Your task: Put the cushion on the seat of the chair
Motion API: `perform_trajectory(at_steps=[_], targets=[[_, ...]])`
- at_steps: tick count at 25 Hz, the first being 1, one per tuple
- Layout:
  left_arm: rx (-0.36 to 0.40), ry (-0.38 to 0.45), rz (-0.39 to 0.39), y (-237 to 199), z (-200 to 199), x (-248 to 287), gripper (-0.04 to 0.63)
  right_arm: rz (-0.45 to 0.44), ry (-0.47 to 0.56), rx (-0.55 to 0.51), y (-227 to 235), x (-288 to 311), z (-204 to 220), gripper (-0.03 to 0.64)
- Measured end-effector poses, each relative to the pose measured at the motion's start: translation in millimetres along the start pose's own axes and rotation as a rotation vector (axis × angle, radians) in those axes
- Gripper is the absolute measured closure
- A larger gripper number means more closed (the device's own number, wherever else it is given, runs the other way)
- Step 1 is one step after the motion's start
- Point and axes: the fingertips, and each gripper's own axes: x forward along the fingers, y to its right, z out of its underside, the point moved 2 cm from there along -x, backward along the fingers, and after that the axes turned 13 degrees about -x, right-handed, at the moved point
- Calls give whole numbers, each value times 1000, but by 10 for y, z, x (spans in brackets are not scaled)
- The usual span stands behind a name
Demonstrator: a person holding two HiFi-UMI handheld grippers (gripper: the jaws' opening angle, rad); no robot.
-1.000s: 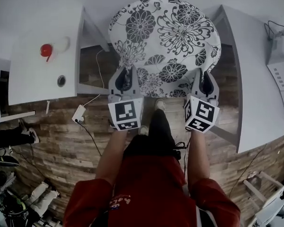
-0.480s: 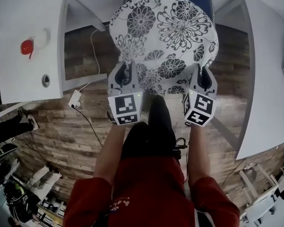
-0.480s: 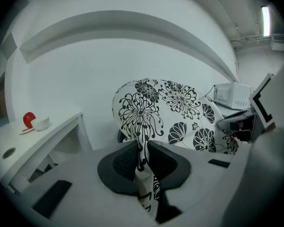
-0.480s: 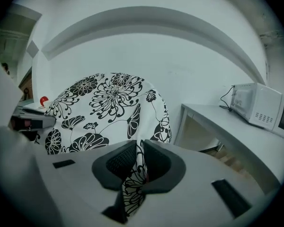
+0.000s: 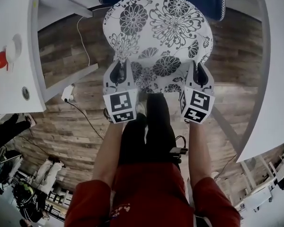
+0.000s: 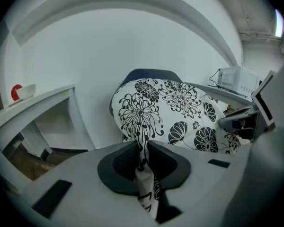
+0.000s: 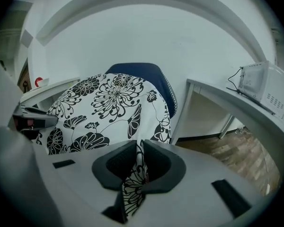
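A person [image 5: 151, 188] in red stood facing the dark blue chair [image 5: 210, 1], carrying the black-and-white flowered cushion [image 5: 156, 30] in front of it with a gripper in each hand. The left gripper [image 6: 142, 150] was clamped on the cushion's near edge toward the chair's left as the person faced it, a fold of the printed cloth pinched tight between its dark jaws. The right gripper [image 7: 139, 161] was pinched the same way on the near edge toward the chair's right.

Seen from above, the cushion covered nearly all of the chair, with only a blue strip showing past its far edge. Both gripper views showed the cushion rising away from the jaws, with the blue chair back [image 6: 151, 74] standing up behind it. It therefore appeared to be borne by the grippers rather than lying flat. Whether its far side touched the seat could not be told, as the seat itself was hidden beneath it.

By that reading the carry to the chair was largely done. What was left was to lower the cushion flat onto the seat and let go with both grippers.

White desks [image 5: 14, 46] flanked the chair, a red object [image 5: 1, 59] on the one to its left and a microwave [image 7: 267, 96] on the one to its right. Wood-plank floor [image 5: 80, 126] lay on the chair's near side, where the person's legs [image 5: 154, 126] stood.
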Motion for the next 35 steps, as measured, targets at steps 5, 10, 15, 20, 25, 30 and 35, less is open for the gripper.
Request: perform_trajectory(at_steps=[5,10,15,20,25,30,35], targets=[[-14,-47,3,-4,-27,-27,540,-16,-49,-17,-22,-81,-41,558],[-39,-91,27,24,-30,-54,540,-13,-100,-36,4,-201,-139,558],[-31,-129,35,28,-141,-170,540,-20,-126,-28,24,-385,-309,558],[-54,-151,40,40,-238,-232,540,-18,-159,-35,36,-476,-395,558],[-58,-156,24,12,-257,-213,540,-28,-168,-43,35,-468,-401,558],[-43,-156,12,31,-218,-164,540,-30,-179,-35,54,-372,-307,558],[-27,-157,-10,11,-189,-160,540,-33,-198,-27,31,-316,-243,558]])
